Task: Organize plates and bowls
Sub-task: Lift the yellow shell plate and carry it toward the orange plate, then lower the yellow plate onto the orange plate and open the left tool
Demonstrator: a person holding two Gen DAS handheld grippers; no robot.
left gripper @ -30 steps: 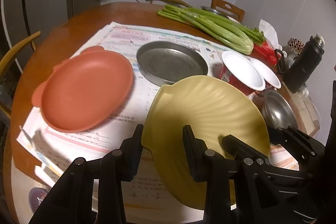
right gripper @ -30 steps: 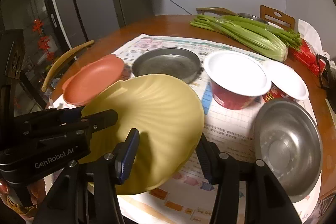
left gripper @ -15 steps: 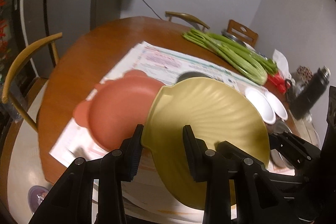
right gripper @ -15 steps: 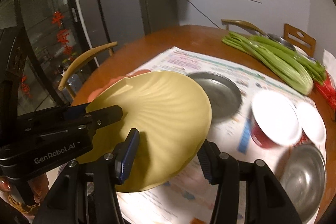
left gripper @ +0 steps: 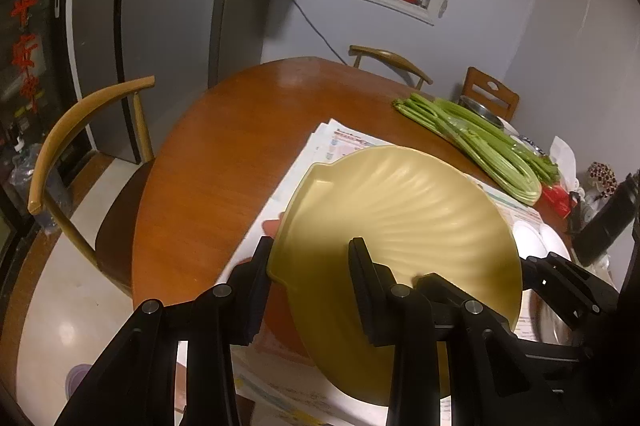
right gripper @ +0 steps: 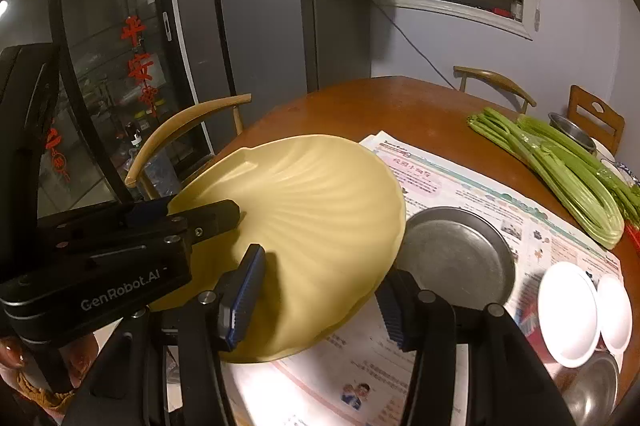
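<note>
A yellow shell-shaped plate (left gripper: 400, 222) hangs tilted above the newspaper (right gripper: 460, 186), held from two sides. My left gripper (left gripper: 310, 266) is shut on its near-left rim, one finger above and one below. My right gripper (right gripper: 320, 302) is shut on the plate's (right gripper: 312, 218) near-right rim. In the right wrist view the left gripper (right gripper: 224, 216) reaches in from the left, its upper finger lying on the plate. A pink plate (left gripper: 270, 227) lies underneath, almost wholly hidden. Right of it sits a grey metal plate (right gripper: 452, 250).
Two white-rimmed red bowls (right gripper: 568, 310) and a steel bowl (right gripper: 592, 390) stand at the right of the round wooden table (left gripper: 208, 166). Celery (left gripper: 480, 138) lies at the back right, a black bottle (left gripper: 612, 222) at the far right. Chairs (left gripper: 80, 130) ring the table.
Both grippers have carried the yellow plate up and to the left, from over the paper beside the metal plate to above the pink plate, which is now nearly covered.
</note>
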